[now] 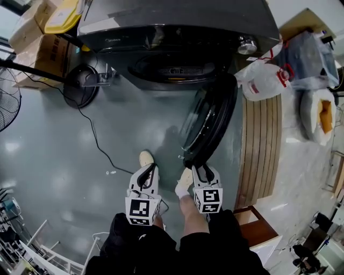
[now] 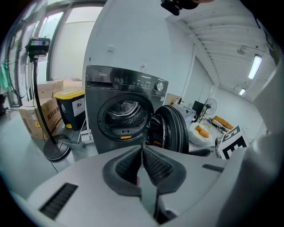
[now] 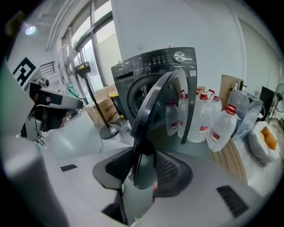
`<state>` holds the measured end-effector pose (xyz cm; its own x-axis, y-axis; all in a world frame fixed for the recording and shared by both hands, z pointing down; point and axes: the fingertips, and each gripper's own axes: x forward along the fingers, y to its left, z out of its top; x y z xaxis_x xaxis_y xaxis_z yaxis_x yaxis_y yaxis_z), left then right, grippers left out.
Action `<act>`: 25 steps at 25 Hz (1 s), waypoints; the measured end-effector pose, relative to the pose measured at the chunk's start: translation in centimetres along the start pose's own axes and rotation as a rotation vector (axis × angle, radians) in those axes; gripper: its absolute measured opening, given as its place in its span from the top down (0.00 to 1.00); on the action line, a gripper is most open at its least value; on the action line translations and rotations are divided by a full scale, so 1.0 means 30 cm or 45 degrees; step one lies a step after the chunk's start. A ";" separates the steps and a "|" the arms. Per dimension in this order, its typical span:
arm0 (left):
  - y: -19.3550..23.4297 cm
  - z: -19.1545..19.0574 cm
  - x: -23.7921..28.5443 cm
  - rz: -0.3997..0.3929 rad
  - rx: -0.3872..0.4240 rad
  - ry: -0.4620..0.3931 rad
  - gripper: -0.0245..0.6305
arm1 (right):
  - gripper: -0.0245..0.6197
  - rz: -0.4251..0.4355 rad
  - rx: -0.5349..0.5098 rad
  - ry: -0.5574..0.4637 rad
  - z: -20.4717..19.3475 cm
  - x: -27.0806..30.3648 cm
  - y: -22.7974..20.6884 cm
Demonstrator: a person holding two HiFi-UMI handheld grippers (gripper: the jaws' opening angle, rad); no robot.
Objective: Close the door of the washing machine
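The dark grey washing machine (image 1: 177,24) (image 2: 124,115) (image 3: 153,73) stands at the far side of the floor. Its round glass door (image 1: 209,121) (image 2: 171,128) (image 3: 155,106) is swung wide open toward me. My right gripper (image 1: 203,171) (image 3: 144,164) is at the door's near edge. The rim sits between its jaws, with a little gap beside the right pad. My left gripper (image 1: 146,171) (image 2: 142,150) hangs left of the door, apart from it, its pads together on nothing.
A fan stand's round base (image 1: 80,86) and its cable lie left of the machine, near cardboard boxes (image 1: 37,37) and a yellow-lidded bin (image 1: 63,13). Water jugs (image 1: 263,80) and a wooden pallet (image 1: 260,145) are on the right. The person's shoe (image 1: 145,158) is below the grippers.
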<state>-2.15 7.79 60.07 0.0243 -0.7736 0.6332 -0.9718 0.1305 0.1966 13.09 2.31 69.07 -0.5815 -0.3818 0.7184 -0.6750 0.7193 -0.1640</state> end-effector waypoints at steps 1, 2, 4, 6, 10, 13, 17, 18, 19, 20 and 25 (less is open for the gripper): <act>0.019 0.004 -0.003 0.000 -0.001 0.000 0.92 | 0.71 0.003 0.002 0.001 0.009 0.010 0.017; 0.039 0.008 -0.007 0.001 -0.002 0.000 0.92 | 0.71 0.005 0.004 0.002 0.019 0.020 0.035; 0.078 0.015 -0.012 0.003 -0.007 0.002 0.92 | 0.71 0.011 0.012 0.005 0.039 0.044 0.069; 0.115 0.019 -0.015 0.003 -0.009 0.003 0.92 | 0.71 0.013 0.024 0.010 0.056 0.069 0.100; 0.188 0.034 -0.025 0.008 -0.009 0.005 0.92 | 0.71 0.003 0.058 0.016 0.090 0.117 0.157; 0.243 0.058 -0.035 0.010 -0.013 -0.002 0.92 | 0.71 0.003 0.070 0.022 0.119 0.148 0.199; 0.320 0.082 -0.037 0.022 -0.012 -0.004 0.92 | 0.70 0.001 0.085 0.021 0.154 0.190 0.247; 0.340 0.090 -0.038 0.028 -0.011 -0.007 0.92 | 0.70 -0.001 0.092 0.016 0.164 0.200 0.258; 0.360 0.097 -0.041 0.034 -0.010 -0.011 0.92 | 0.70 -0.004 0.098 0.011 0.175 0.209 0.269; 0.379 0.103 -0.045 0.037 -0.012 -0.014 0.92 | 0.70 -0.006 0.103 0.007 0.185 0.219 0.281; 0.467 0.113 -0.053 0.046 -0.030 -0.013 0.92 | 0.70 0.000 0.113 -0.002 0.232 0.279 0.337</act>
<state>-16.60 8.74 59.28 -0.0131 -0.7742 0.6328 -0.9662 0.1726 0.1913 -1.76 2.35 68.70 -0.5824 -0.3826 0.7172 -0.7123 0.6653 -0.2236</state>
